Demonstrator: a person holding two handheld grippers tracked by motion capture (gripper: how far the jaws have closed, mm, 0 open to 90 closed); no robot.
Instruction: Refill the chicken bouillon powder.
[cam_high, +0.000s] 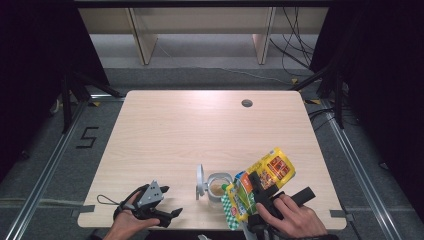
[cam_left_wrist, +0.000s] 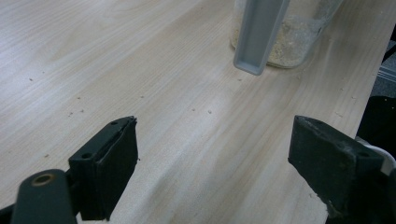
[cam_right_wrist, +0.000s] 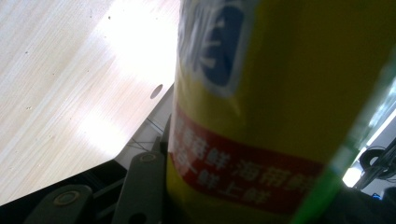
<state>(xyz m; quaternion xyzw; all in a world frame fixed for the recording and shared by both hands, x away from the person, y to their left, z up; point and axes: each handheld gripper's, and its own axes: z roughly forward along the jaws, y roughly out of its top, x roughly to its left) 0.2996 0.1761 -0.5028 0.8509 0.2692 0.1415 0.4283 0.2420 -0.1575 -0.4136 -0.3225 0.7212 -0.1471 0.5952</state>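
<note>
one yellow packet (cam_high: 261, 183) sits clamped in the right claw (cam_high: 256, 186), tilted over the jar (cam_high: 218, 186).

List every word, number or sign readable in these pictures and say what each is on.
"5": black tape mark on the floor, left of the table.
Yellow bag, held by the right gripper: white characters on a red band, too blurred to read.
Same bag: white and blue logo near its top, blurred, unreadable.
Small print on the bag's front in the high view: too small to read.
Clear jar: no text visible.
</note>
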